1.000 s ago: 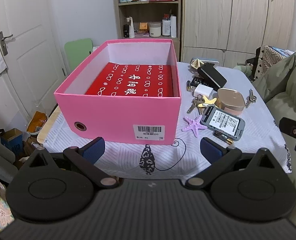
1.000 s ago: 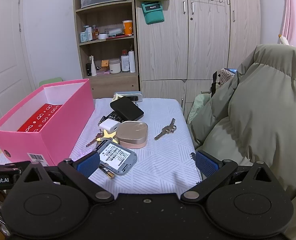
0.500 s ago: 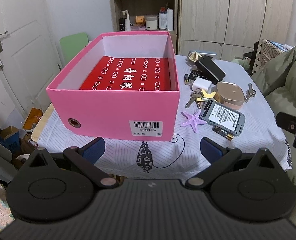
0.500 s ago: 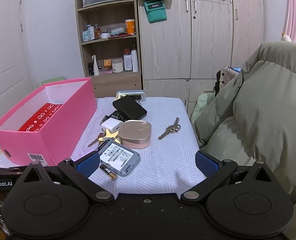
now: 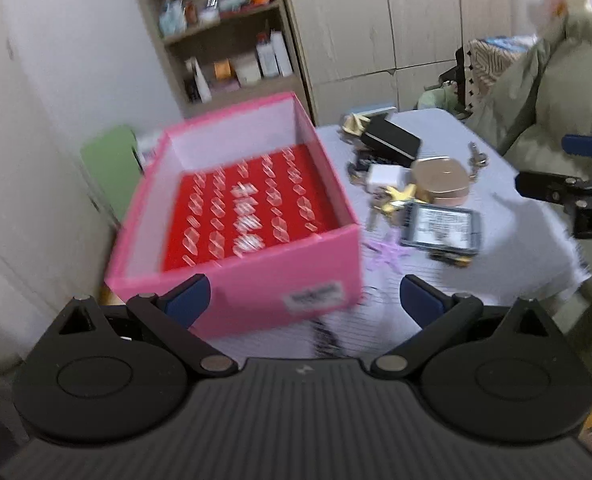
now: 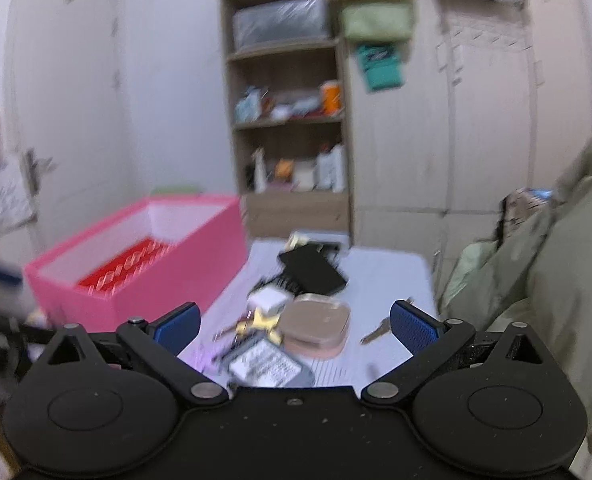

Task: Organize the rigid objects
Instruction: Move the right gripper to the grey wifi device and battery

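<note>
Both grippers are empty with jaws spread wide, as they were half a second ago, but both views are now smeared with motion blur. The left gripper (image 5: 301, 296) has swung and tilted: the box (image 5: 256, 280), which earlier sat square ahead of it, now appears skewed, its front wall just beyond the left finger and its labelled corner between the fingertips. The box stands at the desk's left side, open, with only the red patterned sheet (image 5: 244, 212) on its floor.

The right gripper (image 6: 294, 322) has moved in toward the clutter, which now lies between and just past its fingertips instead of well ahead. The pile sits in the middle of the desk (image 6: 387, 272), right of the box: a black case (image 6: 311, 270) at the back, a white charger (image 6: 268, 300) before it, a gold star (image 6: 262, 322) touching a tan case (image 6: 315, 326), and a grey device (image 6: 270, 368) nearest the front edge. A key (image 6: 377, 332) lies apart toward the right edge, just inside the right finger. In the left view a purple star (image 5: 385, 250) lies between box and device, and the right gripper's fingers (image 5: 587, 146) reach in over the desk's right edge.
</note>
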Demonstrator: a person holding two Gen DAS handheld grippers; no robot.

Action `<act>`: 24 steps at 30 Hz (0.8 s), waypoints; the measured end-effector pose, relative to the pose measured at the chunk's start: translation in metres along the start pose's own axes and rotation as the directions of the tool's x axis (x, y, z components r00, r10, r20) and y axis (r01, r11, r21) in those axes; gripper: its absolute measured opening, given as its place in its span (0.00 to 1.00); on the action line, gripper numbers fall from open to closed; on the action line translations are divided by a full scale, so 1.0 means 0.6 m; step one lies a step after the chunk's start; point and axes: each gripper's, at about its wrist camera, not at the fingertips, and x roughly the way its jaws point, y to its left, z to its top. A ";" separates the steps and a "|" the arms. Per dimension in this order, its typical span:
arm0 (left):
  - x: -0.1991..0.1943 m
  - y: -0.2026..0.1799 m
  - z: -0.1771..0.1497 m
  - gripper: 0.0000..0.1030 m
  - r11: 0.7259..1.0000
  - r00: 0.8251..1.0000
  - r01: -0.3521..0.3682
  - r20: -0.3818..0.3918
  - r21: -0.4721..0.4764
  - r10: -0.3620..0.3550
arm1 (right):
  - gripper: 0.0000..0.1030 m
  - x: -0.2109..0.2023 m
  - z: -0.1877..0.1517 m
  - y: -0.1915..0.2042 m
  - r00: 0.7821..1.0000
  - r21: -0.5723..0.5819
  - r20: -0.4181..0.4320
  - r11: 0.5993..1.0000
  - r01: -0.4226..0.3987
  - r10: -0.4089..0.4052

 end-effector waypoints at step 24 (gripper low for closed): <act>0.150 0.224 0.092 0.84 0.996 0.976 0.087 -0.203 0.024 -0.080 | 0.47 0.180 0.007 0.039 0.904 -0.299 -0.408 0.918 -0.262 0.126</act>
